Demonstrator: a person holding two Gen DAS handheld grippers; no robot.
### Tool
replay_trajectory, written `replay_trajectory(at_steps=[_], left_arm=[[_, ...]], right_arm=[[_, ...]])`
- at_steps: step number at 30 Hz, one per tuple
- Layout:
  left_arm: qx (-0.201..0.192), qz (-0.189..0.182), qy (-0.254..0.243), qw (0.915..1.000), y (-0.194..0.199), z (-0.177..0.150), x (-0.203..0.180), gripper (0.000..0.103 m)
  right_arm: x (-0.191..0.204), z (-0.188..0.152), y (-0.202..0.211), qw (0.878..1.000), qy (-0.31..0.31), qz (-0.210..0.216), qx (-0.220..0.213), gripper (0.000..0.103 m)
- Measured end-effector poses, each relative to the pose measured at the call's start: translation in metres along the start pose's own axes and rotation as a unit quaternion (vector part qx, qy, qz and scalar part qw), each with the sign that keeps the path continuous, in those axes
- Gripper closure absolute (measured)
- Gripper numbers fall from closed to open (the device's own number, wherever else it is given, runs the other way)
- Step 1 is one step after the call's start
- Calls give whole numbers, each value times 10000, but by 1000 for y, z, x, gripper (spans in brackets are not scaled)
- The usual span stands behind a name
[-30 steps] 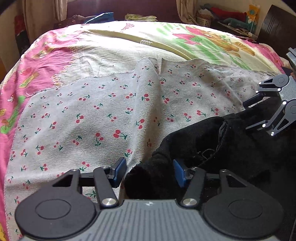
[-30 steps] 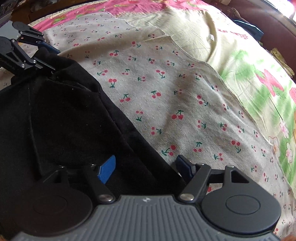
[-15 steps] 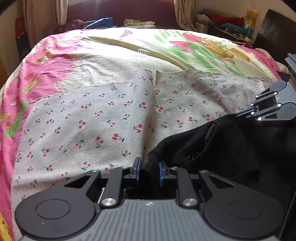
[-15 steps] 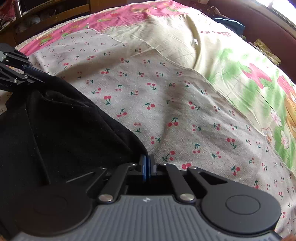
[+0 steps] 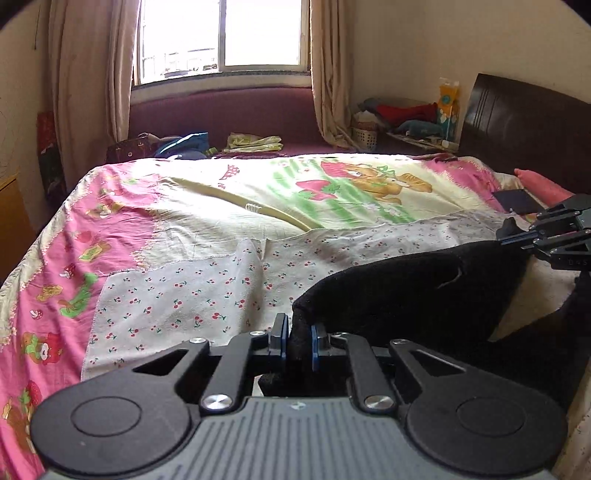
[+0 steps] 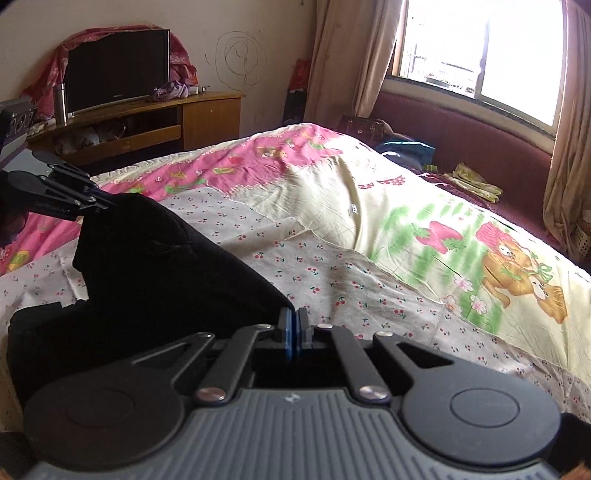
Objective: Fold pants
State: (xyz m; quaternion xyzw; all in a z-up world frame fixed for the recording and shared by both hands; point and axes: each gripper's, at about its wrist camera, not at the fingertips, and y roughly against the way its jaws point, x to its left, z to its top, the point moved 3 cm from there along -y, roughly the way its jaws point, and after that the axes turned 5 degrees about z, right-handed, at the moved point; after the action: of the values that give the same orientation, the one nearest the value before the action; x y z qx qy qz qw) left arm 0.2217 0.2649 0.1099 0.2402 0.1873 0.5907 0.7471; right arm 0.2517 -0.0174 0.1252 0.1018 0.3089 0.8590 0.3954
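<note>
A: Where are the pants (image 5: 413, 291)?

B: Black, hanging between the 2 grippers above the near side of the bed (image 5: 184, 206). The upper edge is stretched from one gripper to the other and the rest droops onto the cherry-print sheet (image 5: 177, 299).

A: And the left gripper (image 5: 297, 341)?

B: Its jaws are narrow, with a thick bunch of black cloth pinched between the blue pads (image 5: 282, 339). They closed on it just now.

A: The right gripper (image 6: 292, 332)?

B: Its pads meet almost flush, with the cloth's edge running in between them. In the left wrist view the pants end at its tips, so it is clamped on a thin bit of the pants.

A: What else is there?

B: A window (image 5: 221, 35) with curtains beyond the bed, and in the right wrist view a TV (image 6: 118, 68) on a wooden cabinet (image 6: 155, 122).
</note>
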Motion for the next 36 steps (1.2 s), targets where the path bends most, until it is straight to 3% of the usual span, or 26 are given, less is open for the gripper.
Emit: replay_trajectory(at_steps=[3,7,10,12,15,19,22,26,28,31,34,36], left_arm=[[28,-166,25,9999,39,-43,-20,76],[470,-217,436,9977,51,-109,-34,76],[603,-70,375,9975,59,-148,-46,74],[545,55,311,9980,64,-158,-50,74],[369,67,291,9989,66,-157,-50,72],[239,79,63,9997,63,-153,-50,71],[165,-42,76,9998,62,-146,-42,71],[10,-93,-94,9999,61,-132,-35,71],[-93,-79,-230,9997,60,-123,-31,71],[-345,-128,-382,9986,66,-103,-21,71],[-736,-199,-444,9961,88,-83,-11,71],[-861,-193,-465,9950,100,-83,-8,71]], right_arm=[[54,-40,44,9997,-145,31,175,101],[115,-116,49,9951,-413,137,893,100],[144,-156,38,9910,-143,-134,1324,100],[166,-163,38,9882,369,-260,1465,100],[192,-150,41,9880,965,-385,1144,90],[218,-120,20,9853,1549,-253,676,57],[237,-106,-11,9811,1868,-50,495,53],[253,-86,-58,9741,2221,-370,227,56],[252,-71,-72,9797,1947,-412,260,91],[233,-41,-69,9963,798,-112,312,92],[214,-7,-40,9999,-90,50,-33,92],[216,5,-24,9995,-207,104,-218,92]])
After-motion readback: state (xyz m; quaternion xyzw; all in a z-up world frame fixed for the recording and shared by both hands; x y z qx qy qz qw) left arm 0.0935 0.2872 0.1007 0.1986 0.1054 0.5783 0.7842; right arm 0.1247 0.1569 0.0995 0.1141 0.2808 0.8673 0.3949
